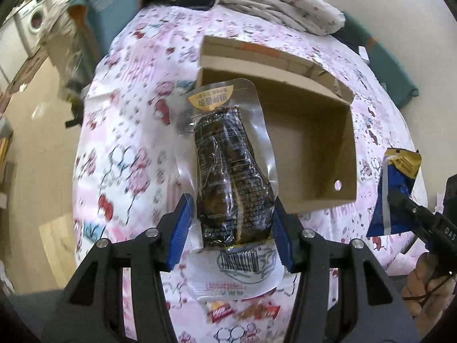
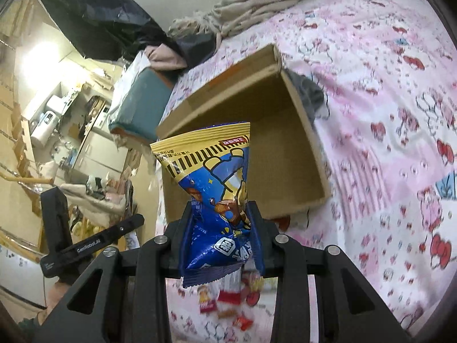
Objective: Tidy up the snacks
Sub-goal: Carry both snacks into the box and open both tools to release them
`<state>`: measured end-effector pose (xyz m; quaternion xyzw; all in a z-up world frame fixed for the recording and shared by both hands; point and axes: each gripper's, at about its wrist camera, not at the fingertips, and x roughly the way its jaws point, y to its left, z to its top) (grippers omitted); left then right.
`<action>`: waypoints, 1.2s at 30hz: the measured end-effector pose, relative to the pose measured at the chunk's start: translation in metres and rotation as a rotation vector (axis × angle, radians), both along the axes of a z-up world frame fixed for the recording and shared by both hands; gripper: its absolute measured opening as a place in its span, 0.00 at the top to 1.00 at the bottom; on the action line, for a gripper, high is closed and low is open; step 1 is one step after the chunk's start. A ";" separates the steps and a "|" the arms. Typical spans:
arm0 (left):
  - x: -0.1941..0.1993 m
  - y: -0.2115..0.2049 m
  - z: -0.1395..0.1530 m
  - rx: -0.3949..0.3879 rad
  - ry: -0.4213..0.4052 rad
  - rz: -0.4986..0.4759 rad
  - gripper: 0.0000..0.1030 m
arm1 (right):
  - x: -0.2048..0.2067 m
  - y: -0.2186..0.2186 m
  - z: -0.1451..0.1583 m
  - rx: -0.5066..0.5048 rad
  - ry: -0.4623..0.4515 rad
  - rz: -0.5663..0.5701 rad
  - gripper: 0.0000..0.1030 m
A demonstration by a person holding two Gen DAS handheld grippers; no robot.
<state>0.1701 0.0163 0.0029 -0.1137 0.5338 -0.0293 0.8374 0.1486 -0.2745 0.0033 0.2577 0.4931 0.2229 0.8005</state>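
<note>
The left gripper is pinching a slippery, dense vacuum pack; the right gripper is squeezing a light, crinkly bag, the box lying at twelve o'clock.

Glossy plastic pouch, matt cardboard box

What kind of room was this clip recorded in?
Most likely a bedroom in a small home: the open cardboard box sits on a bed with a pink cartoon-print sheet, crumpled floral bedding lies beyond it, and a white washing machine stands in the background.
</note>
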 end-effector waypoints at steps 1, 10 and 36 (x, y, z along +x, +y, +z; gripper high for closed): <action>0.008 -0.004 0.000 0.009 -0.008 -0.015 0.52 | 0.003 0.000 0.000 -0.003 -0.007 -0.003 0.65; 0.052 -0.029 -0.028 0.052 -0.007 -0.093 0.52 | 0.042 0.006 -0.012 -0.050 -0.038 -0.018 0.65; 0.080 -0.049 -0.064 0.146 -0.074 -0.139 0.51 | 0.069 0.019 -0.072 -0.207 0.071 -0.019 0.63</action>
